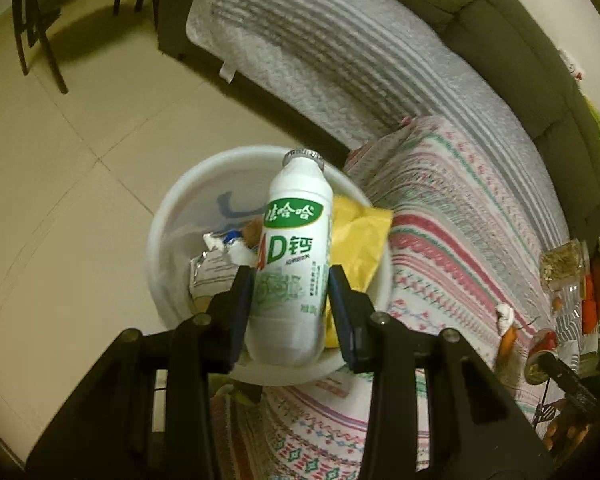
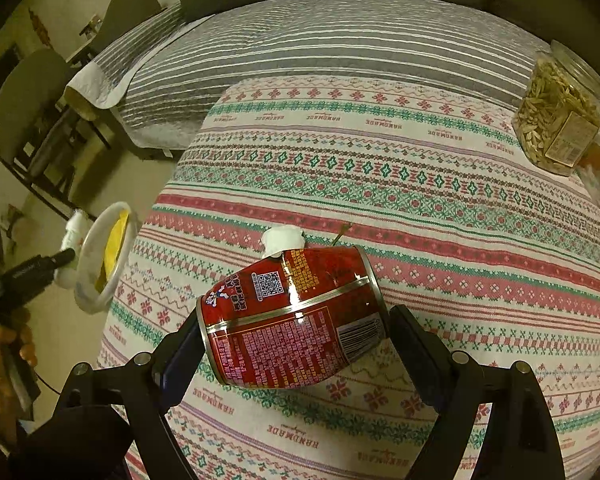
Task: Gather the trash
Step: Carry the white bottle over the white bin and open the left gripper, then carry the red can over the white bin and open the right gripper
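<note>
My left gripper (image 1: 291,276) is shut on a white drink bottle (image 1: 296,216) with a green label, gripped low on its body, cap pointing away. The bottle hangs over a white bin (image 1: 168,208) that stands on the floor against the table's edge and holds a yellow wrapper (image 1: 360,236) and other scraps. My right gripper (image 2: 296,320) is shut on a red can (image 2: 292,320), gripped end to end and tilted, just above the patterned tablecloth (image 2: 420,184). A crumpled white tissue (image 2: 283,240) lies on the cloth right behind the can. The right wrist view shows the bin (image 2: 94,240) at far left.
A clear jar of seeds (image 2: 556,116) stands at the table's far right, with orange fruit beside it. A striped grey quilt (image 2: 300,52) covers a sofa behind the table. Dark chairs (image 2: 40,120) stand on the tiled floor to the left. A hand (image 2: 4,360) holds the left gripper.
</note>
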A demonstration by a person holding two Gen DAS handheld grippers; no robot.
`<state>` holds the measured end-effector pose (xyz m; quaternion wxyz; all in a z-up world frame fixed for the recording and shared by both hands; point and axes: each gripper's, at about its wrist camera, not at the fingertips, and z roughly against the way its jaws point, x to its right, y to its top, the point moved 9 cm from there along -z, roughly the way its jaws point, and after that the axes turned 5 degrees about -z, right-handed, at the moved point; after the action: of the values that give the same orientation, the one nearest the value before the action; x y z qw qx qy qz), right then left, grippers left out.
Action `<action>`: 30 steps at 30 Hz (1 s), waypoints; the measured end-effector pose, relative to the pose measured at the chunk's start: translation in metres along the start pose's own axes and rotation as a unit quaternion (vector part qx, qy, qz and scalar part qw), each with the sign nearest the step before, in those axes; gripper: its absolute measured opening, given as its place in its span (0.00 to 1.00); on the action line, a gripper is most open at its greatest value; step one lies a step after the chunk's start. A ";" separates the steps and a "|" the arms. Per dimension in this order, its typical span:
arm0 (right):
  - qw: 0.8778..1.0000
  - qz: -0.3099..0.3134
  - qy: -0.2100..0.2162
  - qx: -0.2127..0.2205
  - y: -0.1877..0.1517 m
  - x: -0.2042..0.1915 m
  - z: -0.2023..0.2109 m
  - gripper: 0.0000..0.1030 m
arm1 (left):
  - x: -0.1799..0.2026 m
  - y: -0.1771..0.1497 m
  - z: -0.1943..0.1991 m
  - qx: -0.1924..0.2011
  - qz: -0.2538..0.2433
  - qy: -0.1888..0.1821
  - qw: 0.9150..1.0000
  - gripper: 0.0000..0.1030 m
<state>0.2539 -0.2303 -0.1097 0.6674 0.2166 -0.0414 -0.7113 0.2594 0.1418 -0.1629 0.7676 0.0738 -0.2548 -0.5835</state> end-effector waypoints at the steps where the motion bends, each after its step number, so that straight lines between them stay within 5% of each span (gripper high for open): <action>1: 1.000 0.000 -0.001 0.000 0.001 -0.001 -0.002 0.87 | 0.000 -0.002 -0.003 -0.005 -0.001 0.002 1.000 0.39; 9: 1.000 -0.002 -0.006 -0.002 0.002 0.000 -0.008 0.87 | 0.002 -0.007 -0.013 -0.017 -0.004 0.009 1.000 0.39; 14: 1.000 0.004 -0.007 0.003 0.003 -0.003 -0.005 0.87 | 0.000 -0.004 -0.007 -0.004 -0.012 0.028 1.000 0.67; 30: 0.998 0.052 0.030 0.029 0.008 -0.084 0.004 0.87 | -0.032 -0.020 0.037 0.017 -0.057 0.072 0.996 0.89</action>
<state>0.2610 -0.1508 -0.0816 0.6978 0.2546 -0.0535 -0.6674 0.2186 0.1725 -0.1486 0.7480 0.1431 -0.2041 -0.6152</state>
